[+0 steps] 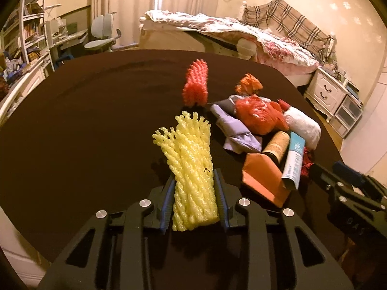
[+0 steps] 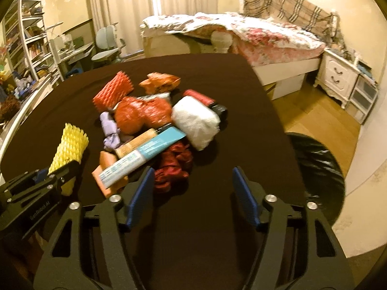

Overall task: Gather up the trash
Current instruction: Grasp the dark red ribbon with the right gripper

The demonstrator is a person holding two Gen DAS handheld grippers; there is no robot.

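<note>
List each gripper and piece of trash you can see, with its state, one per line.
left gripper: shut on the yellow foam net.
right gripper: open, nothing between its pads.
red foam net: lying on the table, untouched.
white bundle: resting in the pile.
blue-and-white tube: lying across the pile.
black bag: beside the table's edge.
</note>
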